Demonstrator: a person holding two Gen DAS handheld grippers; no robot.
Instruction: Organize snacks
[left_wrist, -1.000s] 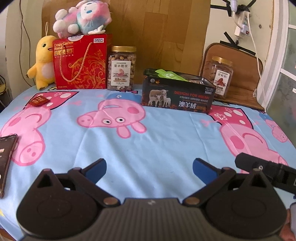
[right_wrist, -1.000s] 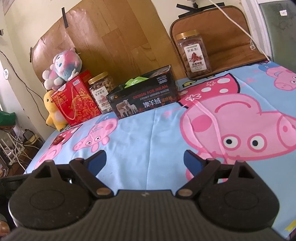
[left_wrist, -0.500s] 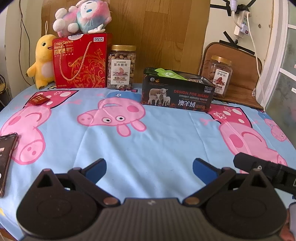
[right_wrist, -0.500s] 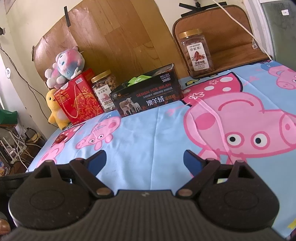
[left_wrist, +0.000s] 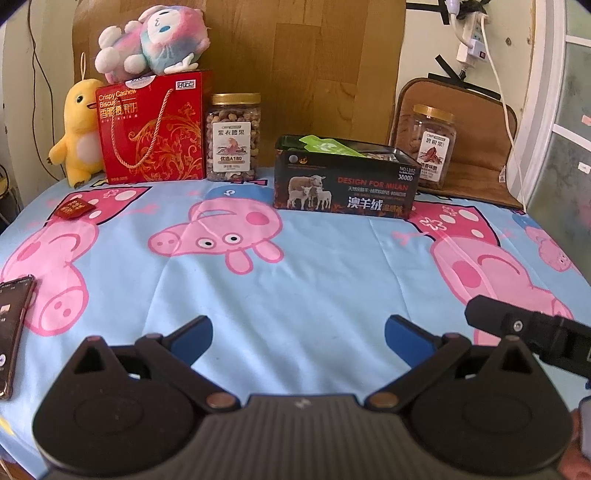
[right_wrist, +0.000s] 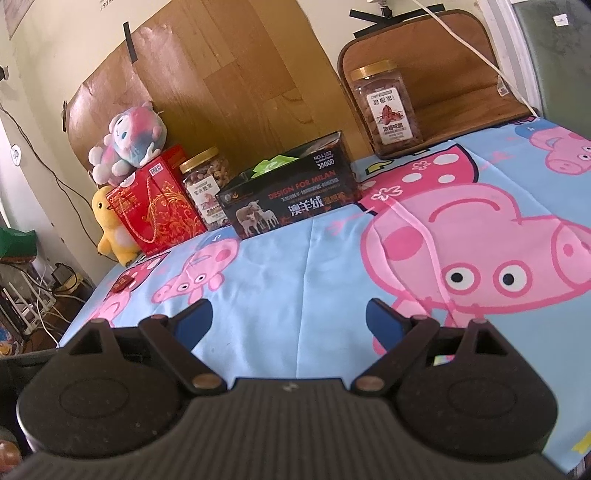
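Observation:
At the back of the table stand a red biscuit bag (left_wrist: 153, 129) (right_wrist: 155, 205), a nut jar (left_wrist: 232, 138) (right_wrist: 207, 188), a black open box (left_wrist: 343, 182) (right_wrist: 291, 201) holding a green packet (left_wrist: 325, 144) (right_wrist: 275, 162), and a second nut jar (left_wrist: 432, 146) (right_wrist: 386, 107) at the right. A small red snack packet (left_wrist: 73, 208) (right_wrist: 123, 283) lies alone at the left. My left gripper (left_wrist: 298, 334) is open above the near cloth, holding nothing. My right gripper (right_wrist: 289, 319) is open too and holds nothing; part of it (left_wrist: 532, 332) shows in the left wrist view.
A pig-print blue cloth (left_wrist: 314, 280) covers the table. A yellow duck toy (left_wrist: 79, 129) and a pink plush (left_wrist: 155, 40) sit at the back left. A phone (left_wrist: 11, 325) lies at the left edge. Cables and a brown cushion (left_wrist: 476, 140) are at the back right.
Both grippers have drifted slightly forward and tilted, so the back row sits a little lower and nearer in view. Both stay open and nothing on the table has moved.

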